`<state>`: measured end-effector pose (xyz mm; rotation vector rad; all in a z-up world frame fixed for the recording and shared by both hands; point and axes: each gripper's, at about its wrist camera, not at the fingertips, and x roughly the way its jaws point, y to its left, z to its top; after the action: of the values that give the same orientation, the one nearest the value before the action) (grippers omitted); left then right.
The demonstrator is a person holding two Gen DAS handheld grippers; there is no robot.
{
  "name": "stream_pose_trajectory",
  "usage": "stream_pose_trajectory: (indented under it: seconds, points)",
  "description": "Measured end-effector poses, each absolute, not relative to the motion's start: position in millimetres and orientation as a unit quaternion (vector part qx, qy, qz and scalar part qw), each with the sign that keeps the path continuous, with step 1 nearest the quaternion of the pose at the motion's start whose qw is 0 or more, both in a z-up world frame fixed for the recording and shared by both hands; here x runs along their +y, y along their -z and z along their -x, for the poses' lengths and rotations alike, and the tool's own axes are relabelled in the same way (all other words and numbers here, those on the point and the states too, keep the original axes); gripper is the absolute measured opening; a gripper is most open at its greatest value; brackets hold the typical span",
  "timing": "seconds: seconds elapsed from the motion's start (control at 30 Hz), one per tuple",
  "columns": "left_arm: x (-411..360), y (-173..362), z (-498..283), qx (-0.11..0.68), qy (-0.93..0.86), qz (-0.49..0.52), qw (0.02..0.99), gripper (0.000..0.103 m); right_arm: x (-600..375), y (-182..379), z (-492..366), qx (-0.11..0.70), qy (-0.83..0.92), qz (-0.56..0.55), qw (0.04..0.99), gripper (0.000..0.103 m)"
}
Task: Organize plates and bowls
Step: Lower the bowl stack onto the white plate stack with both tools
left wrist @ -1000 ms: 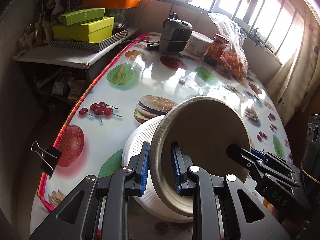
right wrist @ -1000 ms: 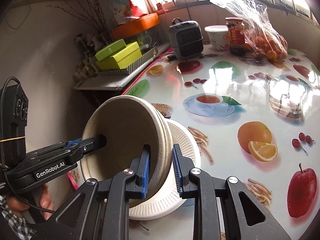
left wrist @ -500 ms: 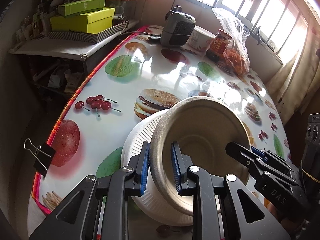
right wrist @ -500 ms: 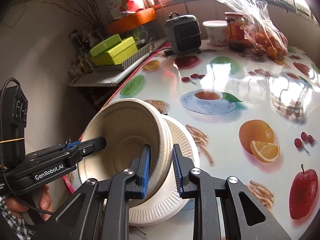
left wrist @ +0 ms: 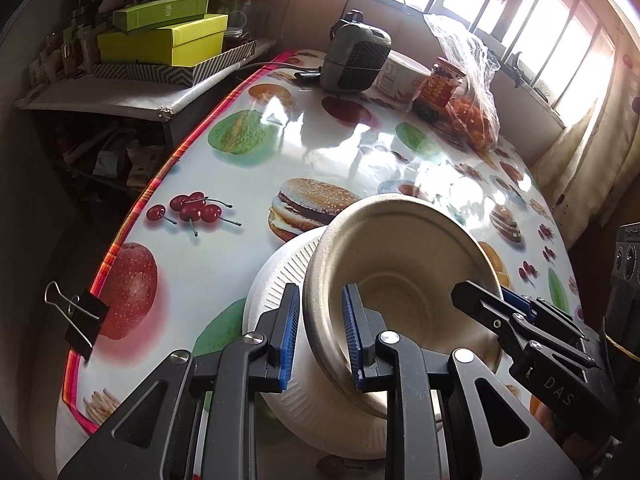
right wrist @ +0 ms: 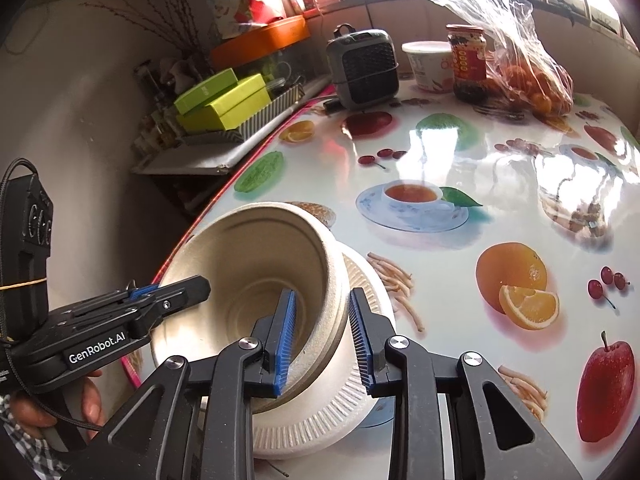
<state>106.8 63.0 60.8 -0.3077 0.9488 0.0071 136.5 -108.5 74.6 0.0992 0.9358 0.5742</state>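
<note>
A beige paper bowl [left wrist: 404, 248] leans into a white ribbed paper bowl stack [left wrist: 280, 280] near the table's front left edge. My left gripper [left wrist: 320, 336] is shut on the beige bowl's near rim, one pad inside and one outside. My right gripper [right wrist: 322, 336] straddles the opposite rim of the beige bowl [right wrist: 248, 248]; its jaws are opening and both pads stand slightly off the rim. The white stack [right wrist: 320, 420] sits beneath. Each view also shows the other tool: the right gripper [left wrist: 500, 312] and the left gripper [right wrist: 176, 296], held by a hand [right wrist: 88, 404].
At the table's far end stand a grey heater [left wrist: 356, 60], a white tub [left wrist: 400, 76], a red-labelled jar [left wrist: 440, 88] and a bag of oranges [left wrist: 472, 112]. A binder clip [left wrist: 80, 320] grips the left table edge. Green boxes [left wrist: 160, 36] sit on a side shelf.
The beige bowl has tipped from steeply on edge to nearly level, sinking into the white stack. The right gripper's jaws have widened off its rim. The left grip is unchanged.
</note>
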Motion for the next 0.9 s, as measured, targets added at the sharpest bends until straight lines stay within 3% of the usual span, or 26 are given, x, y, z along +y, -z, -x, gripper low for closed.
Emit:
stream_pose_trajectory:
  seconds: [0.43, 0.9]
  points:
    - [64.4, -61.3, -107.9, 0.45, 0.002, 0.147, 0.881, 0.038, -110.0, -78.0, -134.8, 0.435, -0.268, -0.05, 0.858, 0.045]
    - [68.3, -71.2, -95.3, 0.431, -0.004, 0.143, 0.891, 0.044, -111.8, -86.1, -123.7, 0.417, -0.264, -0.052, 0.868, 0.052]
